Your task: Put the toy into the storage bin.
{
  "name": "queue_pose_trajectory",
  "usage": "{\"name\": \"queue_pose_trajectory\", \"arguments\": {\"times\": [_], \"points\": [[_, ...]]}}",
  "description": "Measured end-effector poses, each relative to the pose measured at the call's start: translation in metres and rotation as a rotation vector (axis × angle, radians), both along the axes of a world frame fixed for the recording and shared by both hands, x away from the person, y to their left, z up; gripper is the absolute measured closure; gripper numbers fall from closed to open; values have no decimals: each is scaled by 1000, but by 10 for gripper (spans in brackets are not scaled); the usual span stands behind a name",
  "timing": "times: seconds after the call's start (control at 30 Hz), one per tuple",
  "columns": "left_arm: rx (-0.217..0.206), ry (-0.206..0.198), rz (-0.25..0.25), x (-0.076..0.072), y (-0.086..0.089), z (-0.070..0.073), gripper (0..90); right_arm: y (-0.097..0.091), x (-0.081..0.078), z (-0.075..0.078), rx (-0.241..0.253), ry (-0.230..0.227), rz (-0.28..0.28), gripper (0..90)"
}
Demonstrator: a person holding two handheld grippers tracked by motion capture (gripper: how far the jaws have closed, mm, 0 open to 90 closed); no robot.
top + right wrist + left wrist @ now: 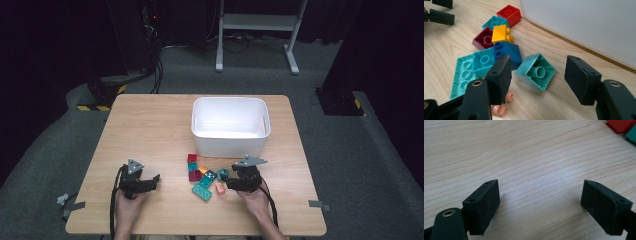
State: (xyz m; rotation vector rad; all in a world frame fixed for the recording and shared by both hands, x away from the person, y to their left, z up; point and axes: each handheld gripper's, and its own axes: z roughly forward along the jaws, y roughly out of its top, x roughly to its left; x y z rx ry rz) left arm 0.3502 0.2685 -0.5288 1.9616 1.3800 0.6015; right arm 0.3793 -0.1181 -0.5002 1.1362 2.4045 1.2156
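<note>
Right tongs spread around upturned mint brick; left tongs spread over bare wood.

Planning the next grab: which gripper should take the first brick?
Right. The right gripper is open at the brick pile, its jaws framing the mint brick. The left gripper is open over bare table, away from the pile.

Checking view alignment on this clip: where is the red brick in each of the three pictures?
High view: the red brick lies at the far end of the brick cluster, just in front of the white bin.
Left gripper view: a red corner at the top right edge, likely the same brick.
Right gripper view: upper middle, beside the bin wall.
Shared landmark: the teal brick next to it, in the high view at and in the left gripper view at.
</note>
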Motion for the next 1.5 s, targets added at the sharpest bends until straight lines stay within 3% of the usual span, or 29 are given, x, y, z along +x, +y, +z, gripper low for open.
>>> {"name": "queue_pose_trajectory", "arguments": {"times": [0.47, 0.73, 1.13, 1.5], "points": [[-1, 0, 0, 0, 0, 0, 156, 17, 9, -10, -62, 6, 4, 372], [-1, 1, 0, 0, 0, 0, 157, 21, 13, -17, -122, 14, -2, 370], [-2, 0, 0, 0, 0, 0, 157, 23, 11, -20, -155, -15, -8, 399], [-1, 0, 0, 0, 0, 0, 157, 23, 10, -20, -156, -22, -9, 406]]}}
